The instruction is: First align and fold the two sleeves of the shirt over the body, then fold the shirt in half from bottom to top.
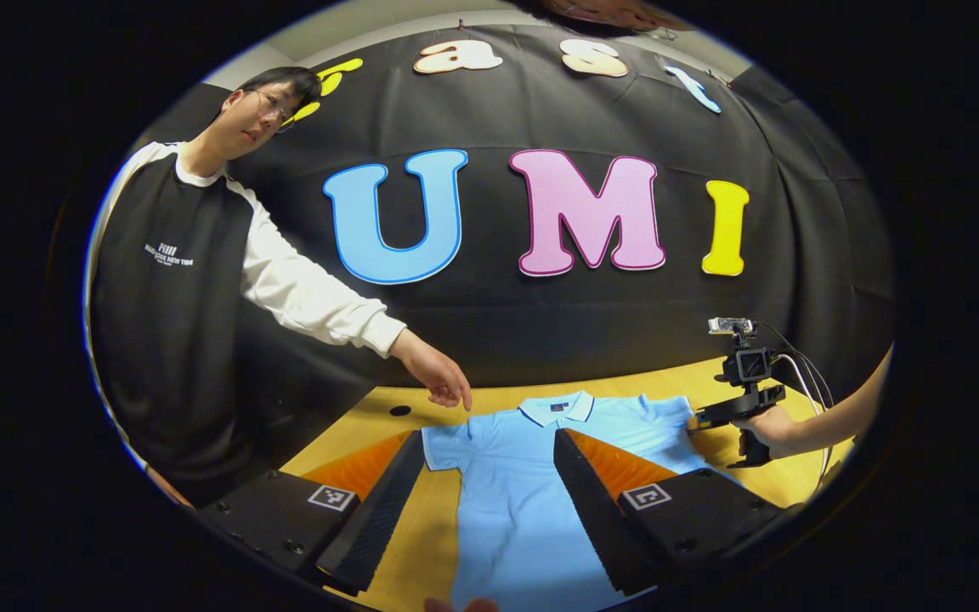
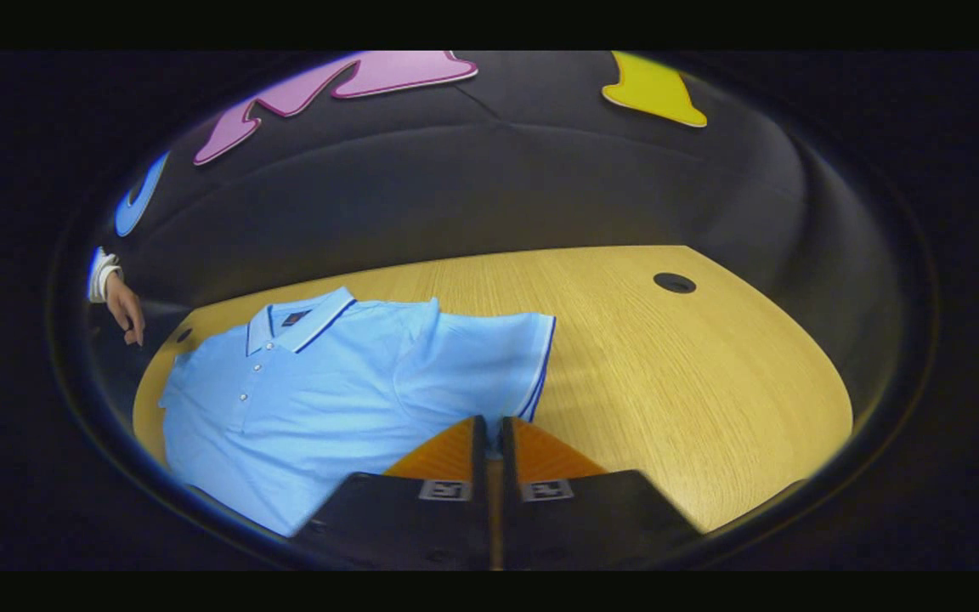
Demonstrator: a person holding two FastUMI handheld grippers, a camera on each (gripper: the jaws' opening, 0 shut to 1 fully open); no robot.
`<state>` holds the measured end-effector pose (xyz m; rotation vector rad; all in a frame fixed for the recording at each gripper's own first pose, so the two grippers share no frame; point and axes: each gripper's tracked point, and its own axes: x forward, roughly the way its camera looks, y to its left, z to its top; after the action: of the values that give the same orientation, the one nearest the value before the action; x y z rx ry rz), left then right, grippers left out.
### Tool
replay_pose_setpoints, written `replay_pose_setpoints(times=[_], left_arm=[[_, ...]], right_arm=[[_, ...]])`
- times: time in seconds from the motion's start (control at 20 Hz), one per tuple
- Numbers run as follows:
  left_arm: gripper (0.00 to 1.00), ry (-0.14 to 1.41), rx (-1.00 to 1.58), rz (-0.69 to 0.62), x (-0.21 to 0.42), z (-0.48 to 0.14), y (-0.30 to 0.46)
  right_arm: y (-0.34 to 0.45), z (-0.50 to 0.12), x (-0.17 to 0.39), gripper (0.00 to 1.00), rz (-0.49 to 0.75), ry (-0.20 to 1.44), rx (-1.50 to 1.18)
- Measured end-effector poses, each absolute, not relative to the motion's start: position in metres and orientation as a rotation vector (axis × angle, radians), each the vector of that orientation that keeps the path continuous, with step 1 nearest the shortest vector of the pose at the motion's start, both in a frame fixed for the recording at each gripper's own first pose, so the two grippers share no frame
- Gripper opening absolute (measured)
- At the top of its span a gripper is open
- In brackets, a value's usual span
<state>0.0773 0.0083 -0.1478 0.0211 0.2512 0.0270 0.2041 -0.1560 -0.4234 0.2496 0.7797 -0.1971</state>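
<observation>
While flat, shirt point(image 2: 328, 382) pale blue.

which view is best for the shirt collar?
Right gripper view: the collar shows whole with its placket buttons, nothing in front of it. Left gripper view shows the collar too, but small and far off, between that hand-held gripper's fingers.
</observation>
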Motion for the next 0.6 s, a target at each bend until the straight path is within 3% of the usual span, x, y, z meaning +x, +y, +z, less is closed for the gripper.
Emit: replay_pose_setpoints(times=[0.05, 0.1, 0.2, 0.25, 0.45, 0.5, 0.55, 0.6], left_arm=[[0.98, 0.251, 0.022, 0.027, 0.078, -0.147, 0.008], [0.98, 0.251, 0.021, 0.027, 0.078, -0.147, 0.008], [0.98, 0.25, 0.019, 0.027, 0.079, -0.148, 0.007], [0.98, 0.25, 0.02, 0.025, 0.079, -0.148, 0.006], [0.98, 0.246, 0.021, 0.026, 0.077, -0.147, 0.006], [0.98, 0.246, 0.015, 0.028, 0.076, -0.148, 0.007], [0.98, 0.248, 0.009, 0.03, 0.076, -0.149, 0.007], [0.98, 0.25, 0.006, 0.032, 0.074, -0.15, 0.007]], right_arm=[[-0.155, -0.427, 0.206, 0.11, -0.193, 0.787, 0.238], [-0.155, -0.426, 0.207, 0.0, -0.191, 0.79, 0.228], [-0.155, -0.425, 0.208, 0.1, -0.188, 0.791, 0.211], [-0.155, -0.424, 0.208, 0.0, -0.185, 0.784, 0.19], [-0.153, -0.416, 0.209, 0.05, -0.171, 0.764, 0.114], [-0.152, -0.412, 0.211, 0.0, -0.172, 0.754, 0.121], [-0.151, -0.41, 0.212, 0.1, -0.172, 0.748, 0.136], [-0.149, -0.407, 0.213, 0.05, -0.168, 0.746, 0.149]])
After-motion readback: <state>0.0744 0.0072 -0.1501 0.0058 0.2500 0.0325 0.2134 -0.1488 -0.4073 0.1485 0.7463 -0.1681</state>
